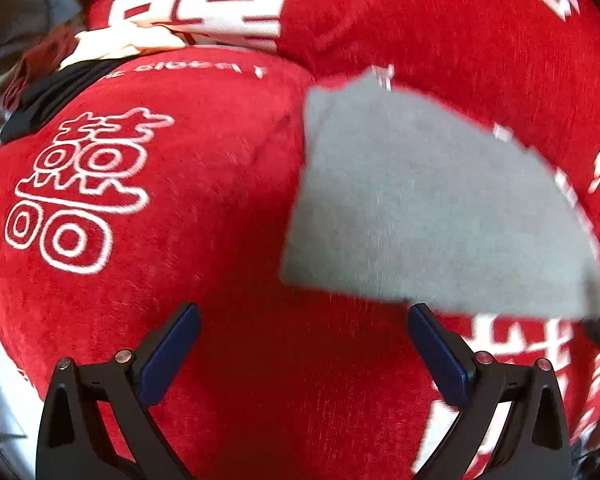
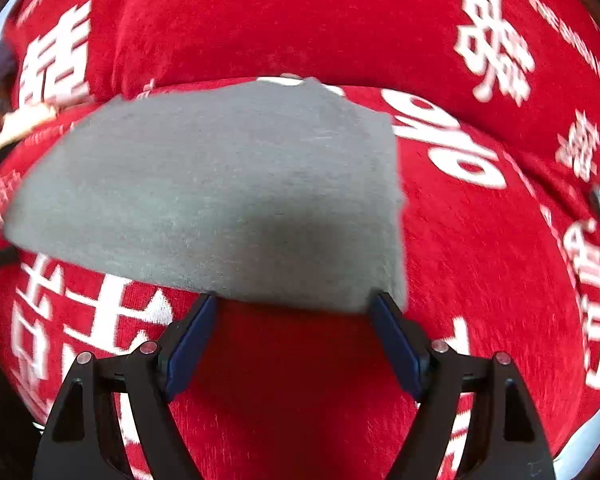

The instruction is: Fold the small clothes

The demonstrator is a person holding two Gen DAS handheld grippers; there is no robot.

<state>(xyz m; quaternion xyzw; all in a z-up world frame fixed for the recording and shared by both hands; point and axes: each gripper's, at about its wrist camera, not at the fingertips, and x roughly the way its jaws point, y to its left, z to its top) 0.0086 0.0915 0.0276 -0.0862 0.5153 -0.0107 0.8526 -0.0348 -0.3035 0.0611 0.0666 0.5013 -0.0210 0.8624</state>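
- A flat grey knitted cloth, folded to a rough rectangle, is being seen lying on a red plush cover printed with white characters.
- The right claw is being held wide open, nothing between its blue pads; the cloth's near edge is lying just at their tips.
- The left claw is likewise standing open and empty, with the cloth ahead and to its right.
- The cloth is being judged light, limp and non-slippery, likely to sag once lifted.
- Hold is best being taken at the near corners, one per claw.
- A pile of other garments is lying at the far left.
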